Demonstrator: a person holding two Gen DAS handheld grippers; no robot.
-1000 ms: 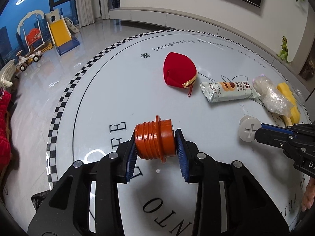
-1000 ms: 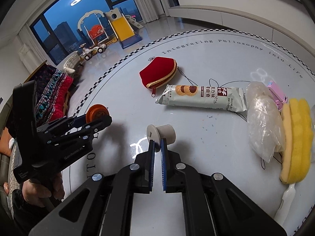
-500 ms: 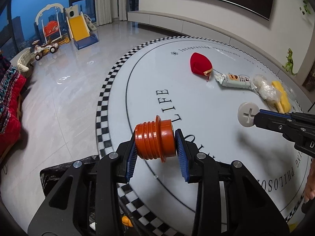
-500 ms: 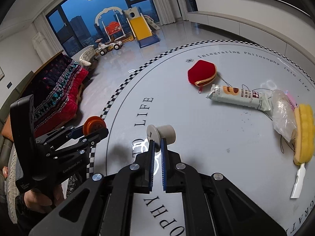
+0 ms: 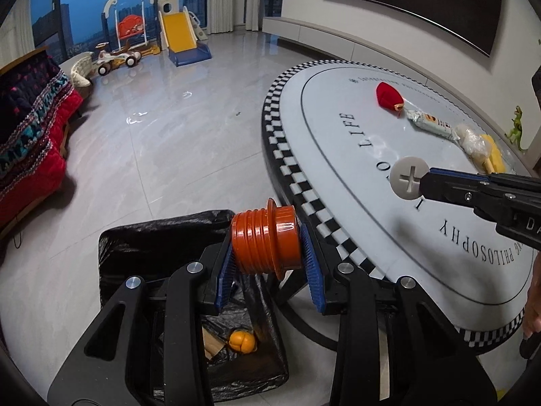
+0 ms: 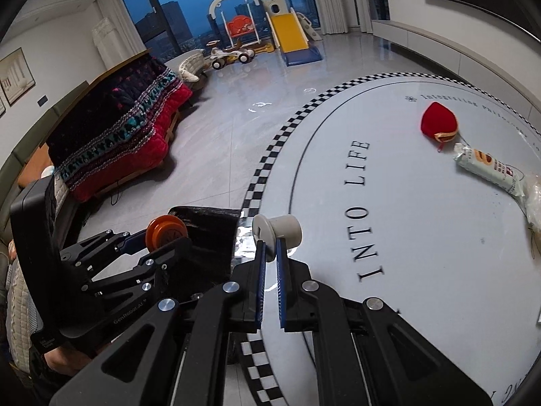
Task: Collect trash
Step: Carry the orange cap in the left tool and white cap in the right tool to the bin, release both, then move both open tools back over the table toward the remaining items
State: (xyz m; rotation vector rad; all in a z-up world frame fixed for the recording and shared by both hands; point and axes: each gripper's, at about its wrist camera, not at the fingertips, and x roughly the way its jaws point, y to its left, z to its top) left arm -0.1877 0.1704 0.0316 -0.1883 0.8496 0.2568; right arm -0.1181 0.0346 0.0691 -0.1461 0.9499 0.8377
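Below the left gripper [image 5: 267, 264], the left wrist view looks straight into a black trash bag [image 5: 142, 243] standing open on the floor, with an orange fruit [image 5: 240, 341] and a pale scrap lying at its bottom; the right wrist view shows only the bag's dark rim [image 6: 203, 215] and nothing inside it. The right wrist view alone takes in the sofa with its red patterned blanket [image 6: 118, 135] at far left and the hand [image 6: 64, 358] that carries the left gripper.

Further back on the grey tiled floor stand a toy car [image 5: 115, 59], a swing and a yellow slide [image 5: 179, 34]. To the right spreads the round table [image 5: 338, 142] with its checkered border. On its far side lie a red pouch [image 5: 389, 96], a snack wrapper [image 5: 429, 123], a crumpled clear bag [image 5: 473, 138] and a yellow sponge [image 5: 495, 155], well apart from both grippers. The table's edge lies just right of the bag.

The left gripper pinches an orange ribbed plug [image 5: 265, 242] sideways between its blue pads, directly above the bag's opening. The right gripper [image 6: 270, 260] has its pads pressed almost together on the flange of a grey plastic plug [image 6: 277, 228], held over the table's checkered rim just beside the bag; from the left wrist view its cross-marked face [image 5: 409, 177] points toward the camera.
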